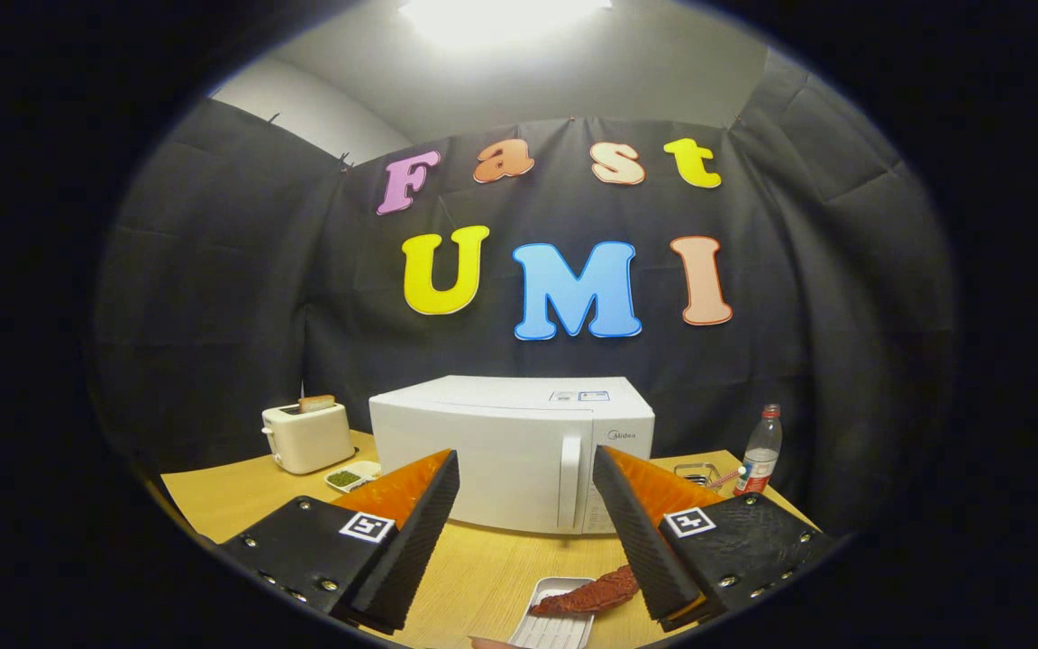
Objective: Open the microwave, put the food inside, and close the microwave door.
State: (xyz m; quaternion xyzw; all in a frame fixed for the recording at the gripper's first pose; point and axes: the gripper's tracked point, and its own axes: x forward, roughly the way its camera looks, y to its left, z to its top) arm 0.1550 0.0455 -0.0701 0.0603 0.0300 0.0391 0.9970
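the gripper (526,464) hangs above the wooden table (213,505) with its two fingers spread wide apart and nothing between the pads; the left finger (411,532) and the right finger (641,532) frame the front of the microwave, neither one touching it; low between the fingers, nearer the right one, a small white tray (555,622) lies on the table, and on it rests the food (589,593), a reddish-brown ridged piece whose far end runs up against or behind the right finger, though whether they touch cannot be told; the food sits nearer than the fingertips, not in their grasp; just ahead of the fingertips stands the white microwave (510,446), its door shut and its upright handle (570,482) showing in the gap toward the right finger; left of the microwave and well apart from the gripper is a cream toaster (307,437) with a slice of bread (317,403) standing in its slot; in front of the toaster, a small dish (350,478) holding something green sits by the left finger's tip; right of the microwave, beyond the right finger, there is a small metal tray (697,470) and, past it, a clear plastic bottle (760,451) with a red cap, upright near the table's edge.
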